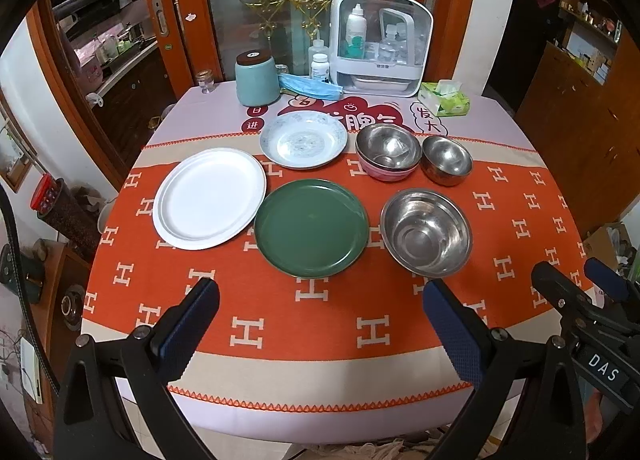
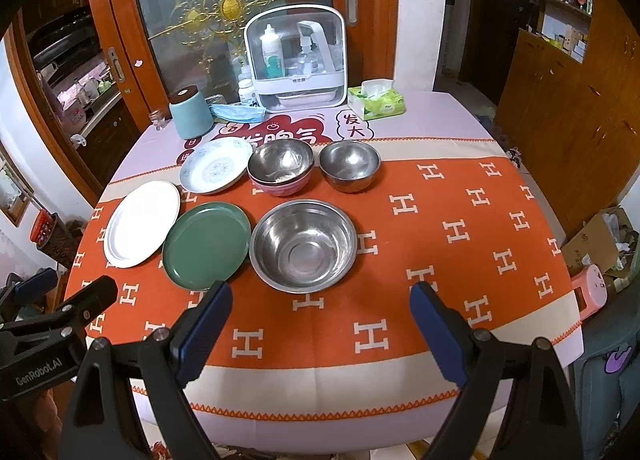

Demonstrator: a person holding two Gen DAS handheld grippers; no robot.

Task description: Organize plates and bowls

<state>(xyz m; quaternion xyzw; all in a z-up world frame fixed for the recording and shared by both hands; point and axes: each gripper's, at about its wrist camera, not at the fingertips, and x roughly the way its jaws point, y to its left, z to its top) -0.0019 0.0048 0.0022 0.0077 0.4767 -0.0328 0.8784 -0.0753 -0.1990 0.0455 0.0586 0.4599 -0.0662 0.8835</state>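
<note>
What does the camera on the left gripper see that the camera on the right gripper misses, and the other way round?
Only the left wrist view shows the red-lidded jar beside the table in full and the right gripper entering from the side.

Only the right wrist view shows a pink object past the table's right edge and the left gripper at its left border.

Both show the white plate, green plate, patterned plate, large steel bowl, small steel bowl, a steel bowl nested in a pink one, and the tissue pack.
</note>
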